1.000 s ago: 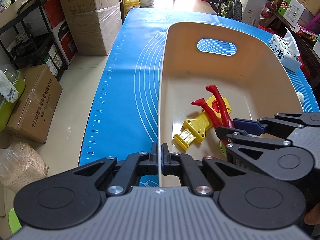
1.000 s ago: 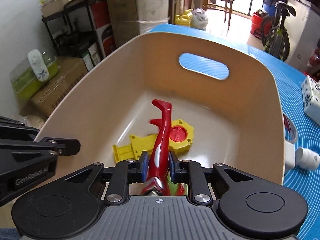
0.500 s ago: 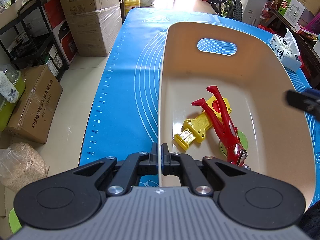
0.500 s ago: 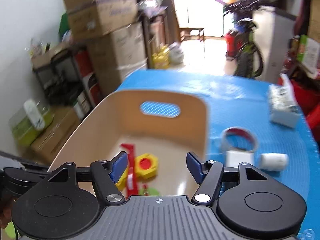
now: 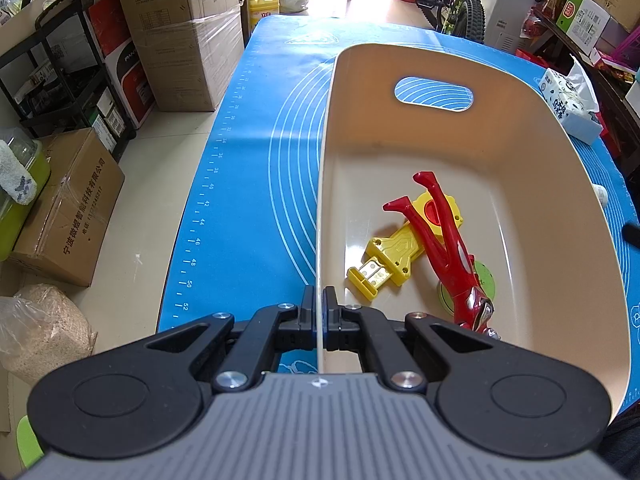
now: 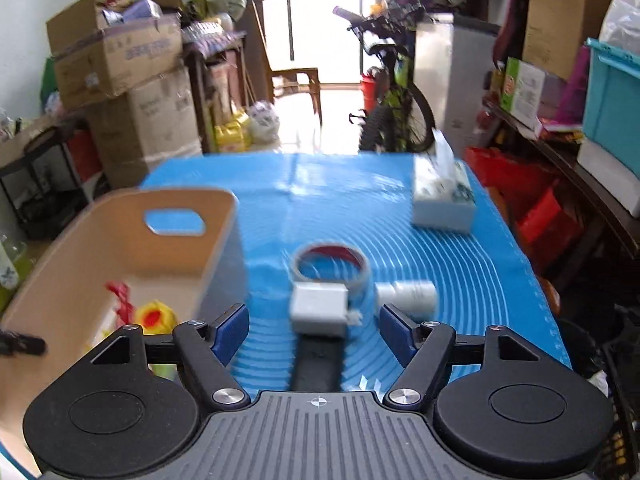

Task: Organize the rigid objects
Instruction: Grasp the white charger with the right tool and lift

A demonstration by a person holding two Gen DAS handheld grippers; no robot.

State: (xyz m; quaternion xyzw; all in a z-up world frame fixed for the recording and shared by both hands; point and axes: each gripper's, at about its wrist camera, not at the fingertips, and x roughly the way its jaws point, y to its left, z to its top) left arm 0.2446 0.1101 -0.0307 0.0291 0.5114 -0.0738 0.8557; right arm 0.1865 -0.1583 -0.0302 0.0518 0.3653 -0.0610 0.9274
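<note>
Beige bin (image 5: 520, 128) wall pinched by my L claw (image 5: 319, 304); R claw (image 6: 314, 330) opening, empty; white adapter (image 6: 318, 308) may skid if approach is off-centre.

A red plastic figure (image 5: 444, 248) lies across a yellow plastic toy (image 5: 400, 248) inside the beige plastic bin (image 5: 532, 184); right of the bin, a white plug block (image 6: 318, 309) sits before a tape ring (image 6: 330, 266).

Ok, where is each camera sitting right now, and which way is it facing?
Left wrist: on the left gripper, looking down into the beige bin; its black fingers clamp the bin's wall.
Right wrist: on the right gripper, facing across the blue mat at the white box, tape ring and white bottle; blue pads opening, nothing between.
Shared: bin, mat, red toy, tissue pack.
</note>
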